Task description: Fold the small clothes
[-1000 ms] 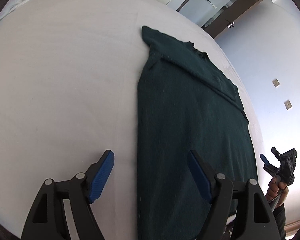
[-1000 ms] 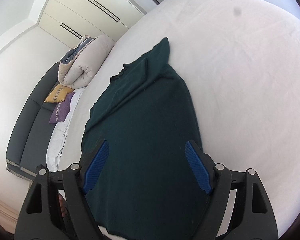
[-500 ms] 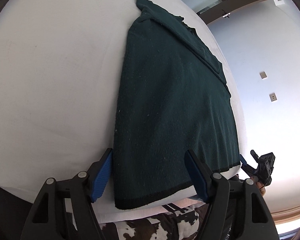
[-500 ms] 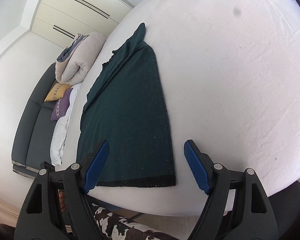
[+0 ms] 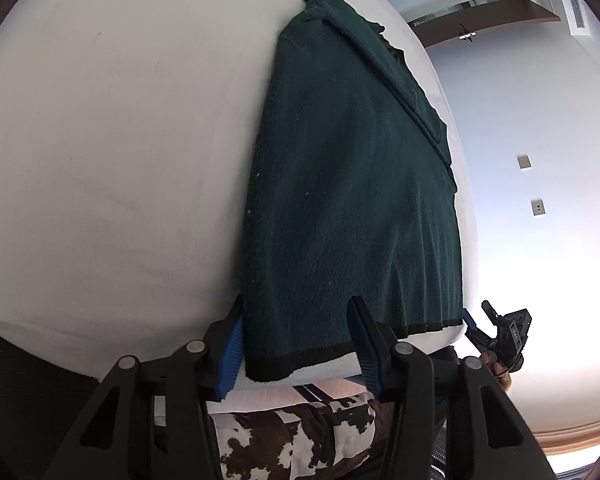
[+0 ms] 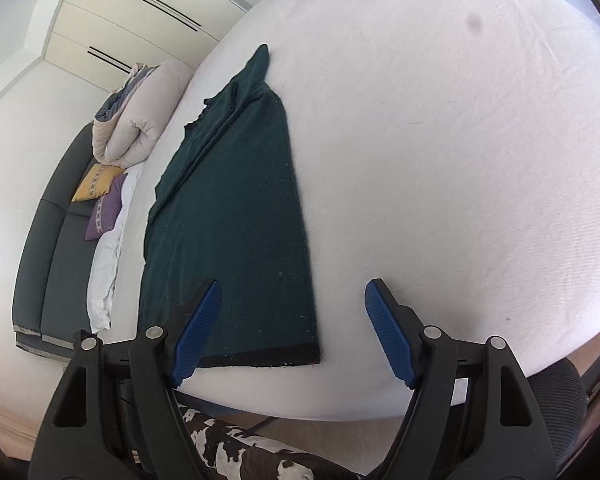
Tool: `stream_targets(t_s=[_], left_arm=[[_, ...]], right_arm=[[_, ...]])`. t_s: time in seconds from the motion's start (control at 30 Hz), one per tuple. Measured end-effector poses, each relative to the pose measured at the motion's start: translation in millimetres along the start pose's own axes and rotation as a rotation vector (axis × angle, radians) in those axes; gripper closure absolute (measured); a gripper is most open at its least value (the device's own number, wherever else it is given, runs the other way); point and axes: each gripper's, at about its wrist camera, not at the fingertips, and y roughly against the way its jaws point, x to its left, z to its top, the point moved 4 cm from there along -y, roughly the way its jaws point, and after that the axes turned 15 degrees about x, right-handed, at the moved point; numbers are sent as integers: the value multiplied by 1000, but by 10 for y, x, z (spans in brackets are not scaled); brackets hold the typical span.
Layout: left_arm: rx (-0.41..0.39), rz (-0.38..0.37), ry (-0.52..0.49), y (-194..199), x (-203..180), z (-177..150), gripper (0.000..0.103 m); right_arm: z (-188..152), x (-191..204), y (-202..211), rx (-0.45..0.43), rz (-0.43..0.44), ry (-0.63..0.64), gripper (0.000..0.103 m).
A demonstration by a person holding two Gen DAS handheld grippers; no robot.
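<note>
White bed sheet [image 6: 440,160] fills most of both views; lightly creased, one small dark spot toward the far side. Mattress edge curves across the near foreground.

Room, right wrist view: cream wardrobe doors [image 6: 132,20] with dark slot handles at the back. Dark grey sofa [image 6: 56,232] along the left wall, carrying a rolled beige duvet [image 6: 136,120], a yellow cushion [image 6: 96,182] and a purple cushion [image 6: 106,210]. Left wrist view: pale blue wall with two switch plates [image 5: 524,161], a dark wood door frame [image 5: 496,12] above. Black-and-white cowhide-patterned surface [image 5: 296,436] below the mattress edge.

Dark green garment [image 5: 348,200] lies flat, long and narrow, along one side of the bed. Black-banded hem at the near mattress edge; a folded panel runs down one long side; far end narrows to a point.

Left gripper [image 5: 296,344]: jaws apart, straddling the near hem corner, one blue pad against the garment's side edge. Nothing clamped.

Right gripper [image 6: 292,332]: jaws spread wide over the other hem corner, one pad above the cloth, the other over bare sheet. Nothing held.

Open sheet is broad beside the garment; on the garment's other long side only a narrow strip before the bed edge.
</note>
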Motion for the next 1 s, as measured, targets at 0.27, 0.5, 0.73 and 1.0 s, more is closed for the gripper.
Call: stream_targets(t_s=[0.27,0.5,0.73,1.0], left_arm=[[4,19,9,-38,36,-27,95],[-3,19,-9,-2,24,-39,95],[-23,-15,-8,41,75,-72,95],[-35,-41,0,76,106,-89,95]], right_arm=[[10,26,-81,123,-40,-9,32],[-25,161,-278,244,-39,9,36],[9,52,-337,271,97,-42,52],[-56,-79,-331,239,172,-82,73]])
